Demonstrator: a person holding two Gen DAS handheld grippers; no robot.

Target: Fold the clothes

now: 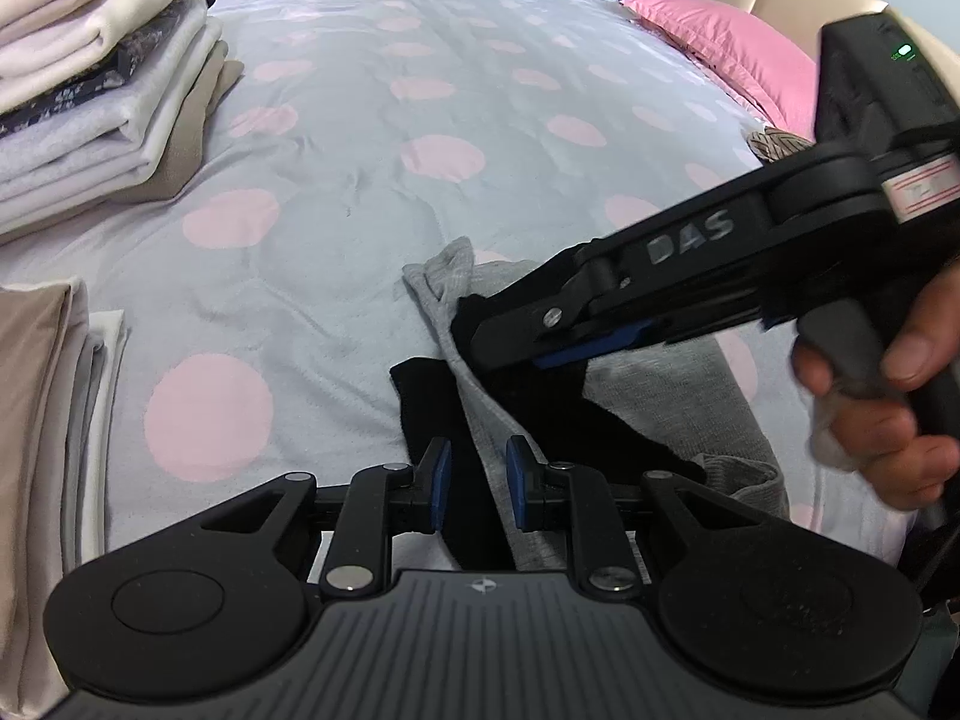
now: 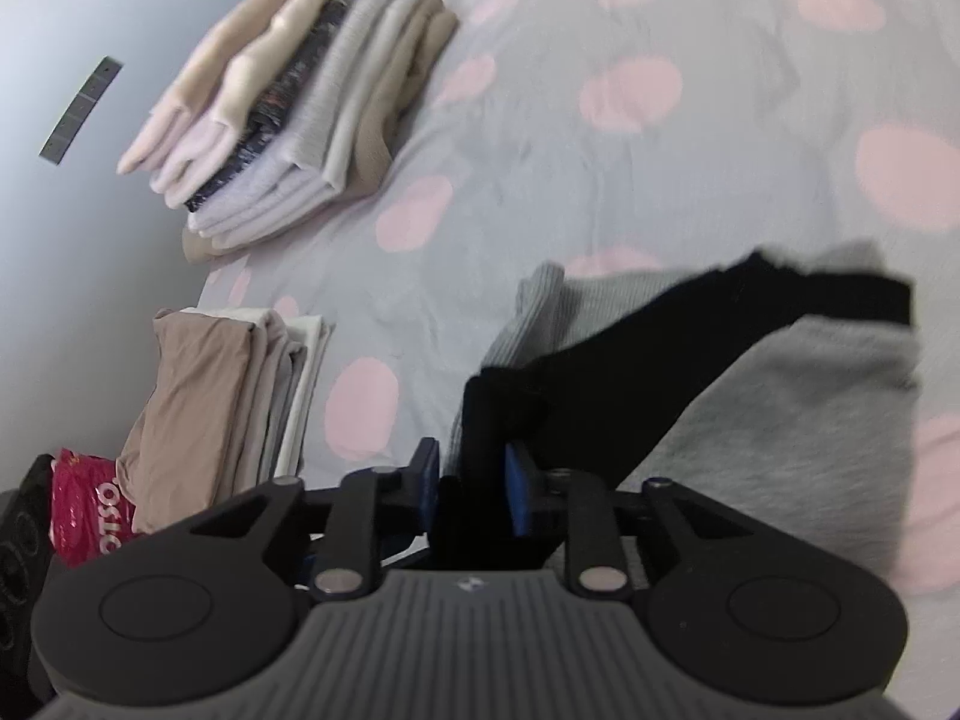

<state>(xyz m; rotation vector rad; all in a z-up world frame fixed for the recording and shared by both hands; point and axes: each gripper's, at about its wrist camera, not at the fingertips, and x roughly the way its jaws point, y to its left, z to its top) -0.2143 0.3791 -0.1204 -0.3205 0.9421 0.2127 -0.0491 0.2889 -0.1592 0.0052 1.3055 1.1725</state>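
Observation:
A grey and black garment [image 1: 480, 396] lies bunched on the bed at the near edge. My left gripper [image 1: 477, 483] holds the garment's black and grey cloth between its blue pads. My right gripper [image 1: 510, 330] comes in from the right, shut on a black fold of the same garment. In the right wrist view the right gripper [image 2: 471, 480] pinches the black cloth [image 2: 600, 384], with the grey part [image 2: 810, 420] spread to the right.
A tall stack of folded clothes [image 1: 90, 90] sits at the far left of the polka-dot bedspread [image 1: 420, 150]. A second folded pile [image 1: 42, 420] lies near left. A pink pillow [image 1: 720, 42] is at the headboard. A red bag [image 2: 84, 504] sits off the bed.

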